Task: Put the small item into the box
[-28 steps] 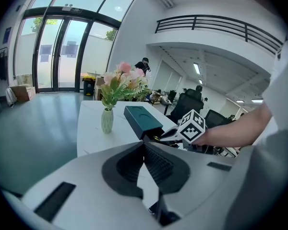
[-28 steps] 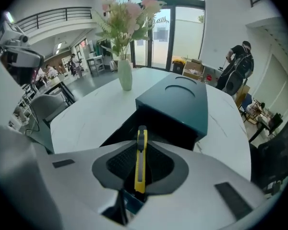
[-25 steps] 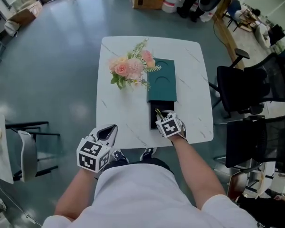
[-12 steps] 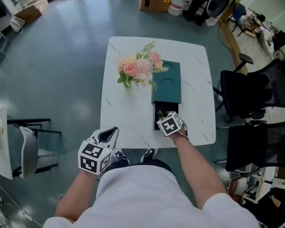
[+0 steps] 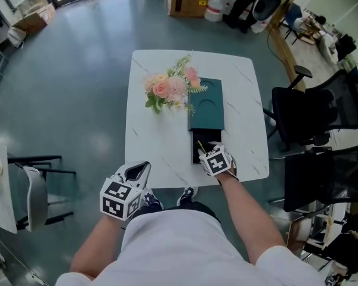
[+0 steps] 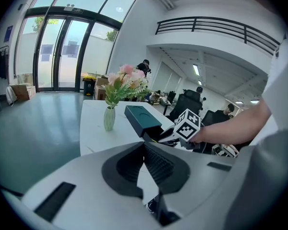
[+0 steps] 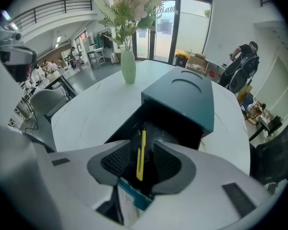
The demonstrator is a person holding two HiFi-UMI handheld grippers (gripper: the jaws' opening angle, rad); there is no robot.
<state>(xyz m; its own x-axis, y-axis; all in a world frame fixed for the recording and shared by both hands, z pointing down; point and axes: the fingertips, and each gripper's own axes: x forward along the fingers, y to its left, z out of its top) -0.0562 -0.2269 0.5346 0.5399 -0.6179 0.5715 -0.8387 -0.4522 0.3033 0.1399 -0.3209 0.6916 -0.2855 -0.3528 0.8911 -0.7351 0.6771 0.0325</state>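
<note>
Slim yellow item [image 7: 140, 155] rests lengthwise, lower centre, inside the pulled-out black drawer [image 7: 165, 131] of the dark teal box [image 7: 187, 97], centre frame.

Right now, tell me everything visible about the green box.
The box is dark green and matte, card-like: a flat sleeve with a round recess in its top, and a black-lined drawer pulled out toward the person. It lies flat on the white table beside the flower vase. A slim yellow item is in the open drawer between the jaws of the right gripper, which have just been opening and do not press on it.
</note>
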